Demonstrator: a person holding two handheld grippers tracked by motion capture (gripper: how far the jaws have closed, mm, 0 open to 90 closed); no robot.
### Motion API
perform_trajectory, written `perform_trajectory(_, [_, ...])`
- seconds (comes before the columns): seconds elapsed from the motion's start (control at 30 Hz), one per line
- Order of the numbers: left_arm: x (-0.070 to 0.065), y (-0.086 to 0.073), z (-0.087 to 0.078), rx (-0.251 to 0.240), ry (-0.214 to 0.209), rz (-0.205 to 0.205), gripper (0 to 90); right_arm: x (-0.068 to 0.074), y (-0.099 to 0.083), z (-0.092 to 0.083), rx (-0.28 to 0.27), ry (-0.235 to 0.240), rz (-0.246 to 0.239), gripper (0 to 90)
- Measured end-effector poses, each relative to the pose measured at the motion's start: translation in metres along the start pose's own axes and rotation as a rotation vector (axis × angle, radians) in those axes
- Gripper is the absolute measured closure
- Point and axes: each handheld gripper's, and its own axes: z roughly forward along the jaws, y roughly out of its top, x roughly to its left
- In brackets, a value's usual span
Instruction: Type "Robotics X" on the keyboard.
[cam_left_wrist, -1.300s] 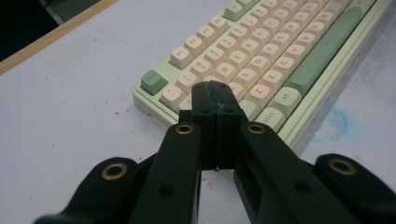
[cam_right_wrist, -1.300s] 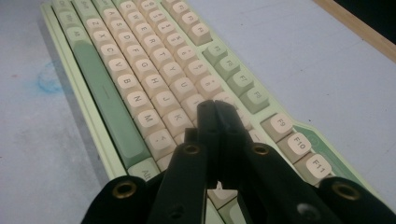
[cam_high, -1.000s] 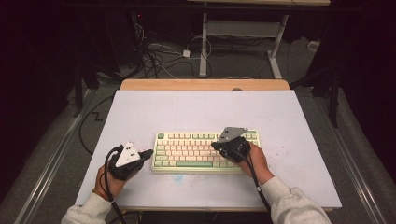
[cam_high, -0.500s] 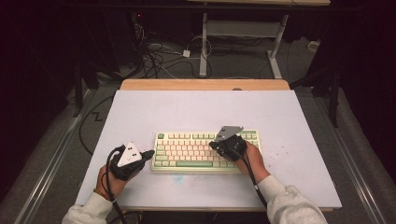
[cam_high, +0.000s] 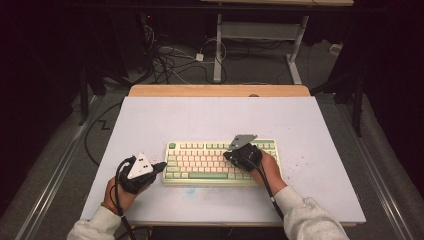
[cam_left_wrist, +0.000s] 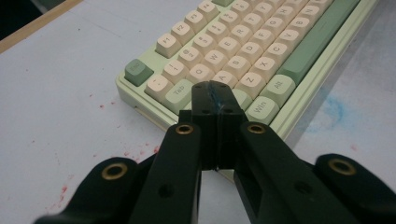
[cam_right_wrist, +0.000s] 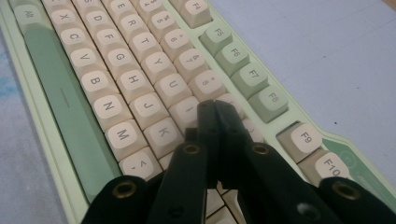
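Note:
A pale green keyboard (cam_high: 210, 162) with cream keys lies on the white table top, slightly toward the front. My left gripper (cam_high: 161, 166) rests at the keyboard's left front corner, jaws shut and empty; in the left gripper view its tips (cam_left_wrist: 215, 95) sit over the keyboard's (cam_left_wrist: 261, 51) left edge keys. My right gripper (cam_high: 229, 156) hovers over the right half of the keys, tilted down, jaws shut with nothing between them. In the right gripper view its tips (cam_right_wrist: 214, 109) are just above the cream keys beside the I and K of the keyboard (cam_right_wrist: 140, 79).
The white table top (cam_high: 220, 120) has a wooden strip (cam_high: 220, 90) along its far edge and faint red and blue stains (cam_high: 190, 190) near the keyboard. Cables and a metal stand's legs (cam_high: 217, 50) lie on the dark floor beyond.
The right gripper has shifted slightly left over the keyboard's keys. The left gripper stays in place.

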Motion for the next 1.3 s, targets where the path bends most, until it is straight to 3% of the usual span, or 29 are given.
perform_trajectory(0.13, [0.000, 0.001, 0.000, 0.002, -0.002, 0.003, 87.4, 0.003, 0.002, 0.003, 0.032, -0.011, -0.005, 90.0])
perform_trajectory(0.2, [-0.001, 0.001, 0.000, 0.003, -0.002, 0.005, 87.4, 0.005, 0.004, 0.003, 0.042, -0.022, -0.039, 90.0])
perform_trajectory(0.23, [-0.001, 0.000, 0.000, 0.003, -0.003, 0.005, 87.4, 0.006, 0.004, 0.001, 0.039, -0.022, -0.022, 90.0])
perform_trajectory(0.37, [-0.001, 0.000, 0.001, 0.005, -0.003, 0.004, 87.4, 0.002, 0.001, -0.007, -0.002, -0.033, 0.017, 90.0])
perform_trajectory(0.63, [-0.002, 0.000, 0.003, 0.012, -0.006, 0.007, 87.4, 0.004, -0.001, -0.022, -0.094, -0.028, 0.033, 90.0])
perform_trajectory(1.1, [-0.003, 0.003, 0.002, 0.002, -0.004, 0.016, 87.4, 0.007, -0.002, -0.040, -0.158, -0.036, 0.028, 90.0])
perform_trajectory(1.3, [-0.004, 0.004, 0.003, 0.004, -0.007, 0.022, 87.4, 0.013, 0.000, -0.047, -0.179, -0.019, 0.025, 90.0])
